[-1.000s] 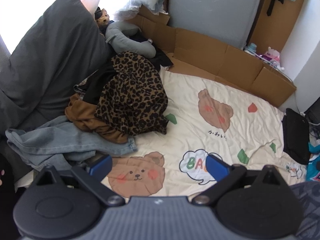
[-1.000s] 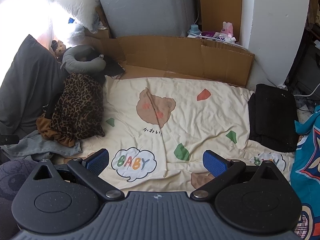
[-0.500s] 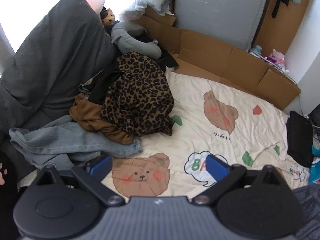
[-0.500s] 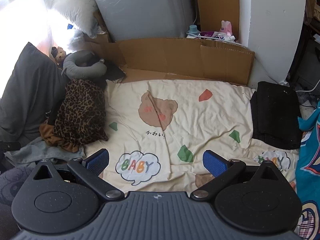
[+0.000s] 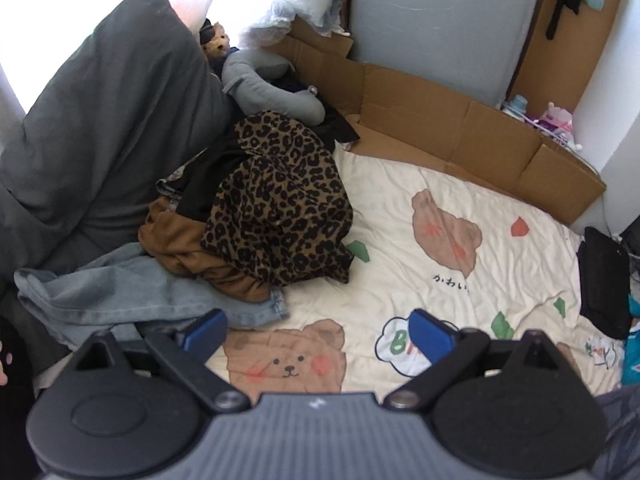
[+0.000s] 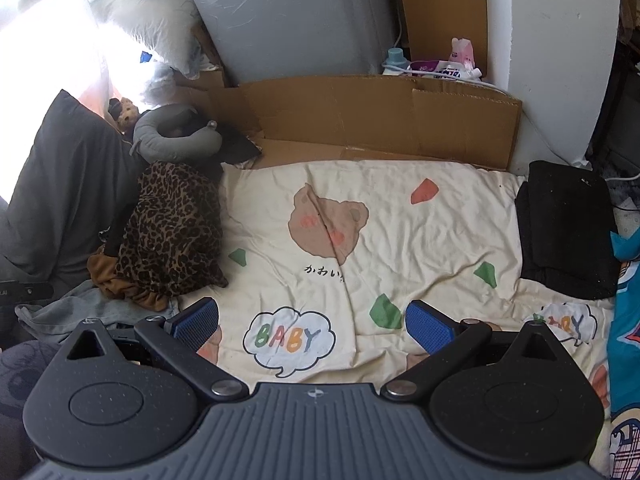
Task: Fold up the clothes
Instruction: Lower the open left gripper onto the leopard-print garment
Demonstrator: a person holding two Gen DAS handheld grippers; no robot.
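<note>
- Lately the left wrist view has drawn nearer the heap of unfolded clothes at the bed's left edge, so a first pick looks close; no fold has begun.
- Both the left gripper and the right gripper stand wide apart and empty, above the cream bear-print blanket.
- On top of the heap lies a crumpled leopard-print garment, over a brown garment.
- Pale blue denim jeans lie lowest, long axis across the view, hem pointing right towards the left gripper.
- At the far right rests a folded black garment.
</note>
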